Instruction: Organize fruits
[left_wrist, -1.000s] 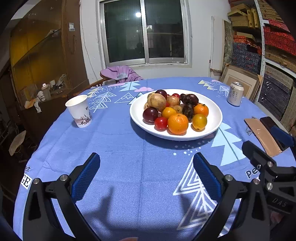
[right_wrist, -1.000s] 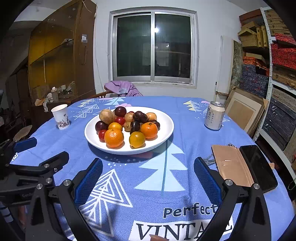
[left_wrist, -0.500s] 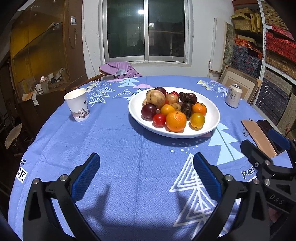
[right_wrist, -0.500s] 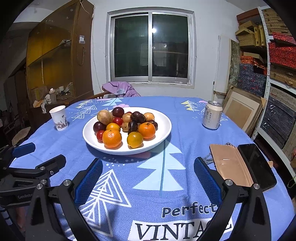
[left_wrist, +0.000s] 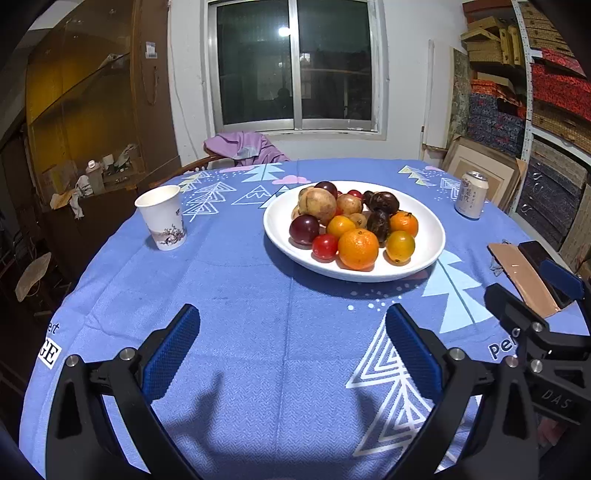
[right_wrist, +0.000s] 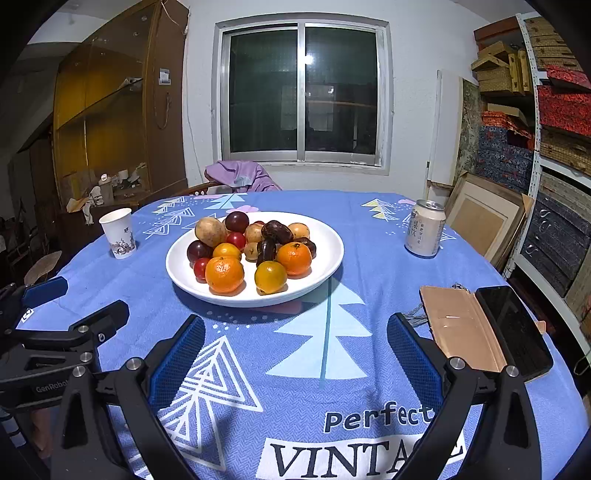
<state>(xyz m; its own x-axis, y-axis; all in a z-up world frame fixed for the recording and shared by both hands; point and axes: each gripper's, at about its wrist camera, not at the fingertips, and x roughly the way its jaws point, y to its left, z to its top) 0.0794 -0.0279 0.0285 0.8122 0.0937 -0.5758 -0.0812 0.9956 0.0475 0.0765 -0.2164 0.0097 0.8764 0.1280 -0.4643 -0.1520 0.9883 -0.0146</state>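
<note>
Your left claw (left_wrist: 291, 339) and right claw (right_wrist: 295, 347) both hover wide and empty above the blue-clothed tabletop (right_wrist: 351, 280), short of the white plate (right_wrist: 328, 240) heaped with fruits (right_wrist: 255, 251) at its centre. A paper cup (left_wrist: 162, 218) stands left of the plate, a drink can (right_wrist: 424, 233) right.

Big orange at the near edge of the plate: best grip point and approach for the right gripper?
Grip the big orange across its widest middle, coming from above and the near side. It is round, sits frontmost on the white plate, with a red fruit tight on its left. The right gripper is already open.
</note>
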